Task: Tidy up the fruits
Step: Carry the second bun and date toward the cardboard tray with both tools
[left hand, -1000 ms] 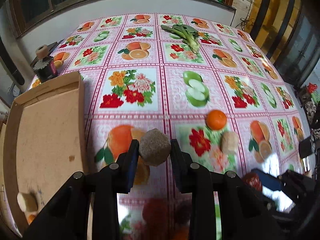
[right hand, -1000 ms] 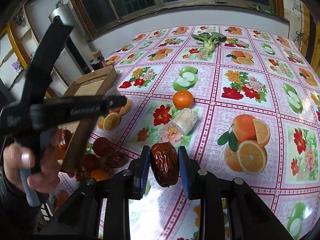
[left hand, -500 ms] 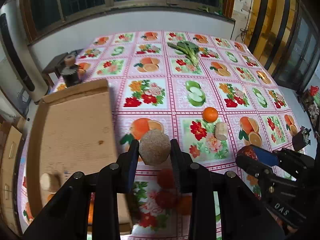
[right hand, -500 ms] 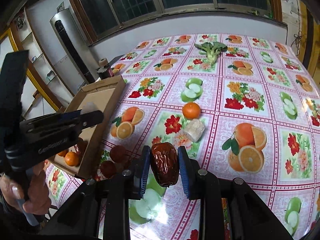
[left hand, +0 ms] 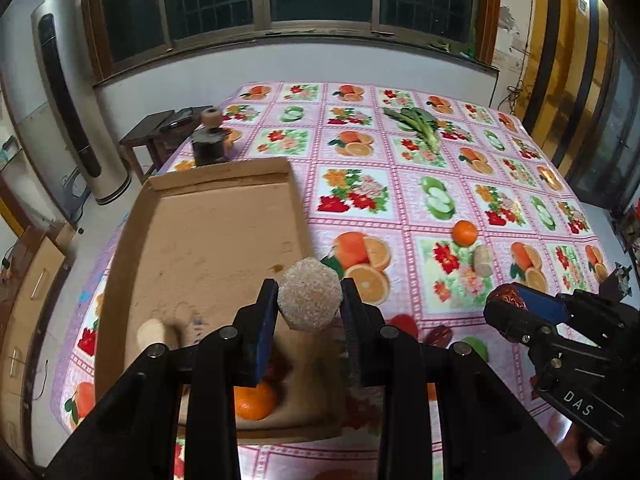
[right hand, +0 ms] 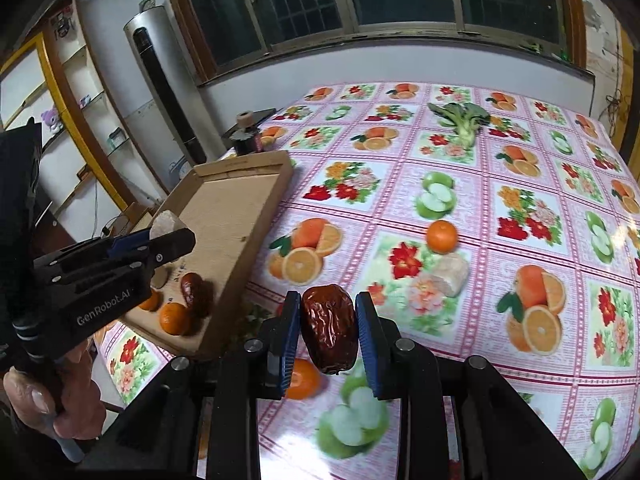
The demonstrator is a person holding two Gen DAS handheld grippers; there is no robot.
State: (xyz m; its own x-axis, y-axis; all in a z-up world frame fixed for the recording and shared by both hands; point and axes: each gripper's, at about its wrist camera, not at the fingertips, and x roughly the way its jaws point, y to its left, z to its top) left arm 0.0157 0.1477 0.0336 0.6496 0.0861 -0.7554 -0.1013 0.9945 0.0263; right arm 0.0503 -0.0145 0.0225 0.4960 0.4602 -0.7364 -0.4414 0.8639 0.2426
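Note:
My left gripper (left hand: 310, 300) is shut on a grainy beige ball (left hand: 310, 292) and hangs over the near right part of the cardboard tray (left hand: 208, 236). In the tray lie a pale cylinder (left hand: 154, 332), an orange (left hand: 256, 400) and a dark date (right hand: 192, 288). My right gripper (right hand: 329, 330) is shut on a wrinkled dark red date (right hand: 330, 328), above the tablecloth to the right of the tray. Another orange (right hand: 441, 236) and a pale block (right hand: 452, 274) lie on the cloth further out. A third orange (right hand: 304, 380) sits below the right fingers.
A leafy green vegetable (left hand: 416, 124) lies at the far side of the table. A dark jar with a tape roll (left hand: 209, 140) stands behind the tray, near the table's left edge. A date (left hand: 440, 336) and a red fruit (left hand: 404, 322) lie near the tray's right wall.
Both grippers rose and drew back from the table with their loads. The left one shifted left, from above the cloth to above the tray. Both grips stayed as they were.

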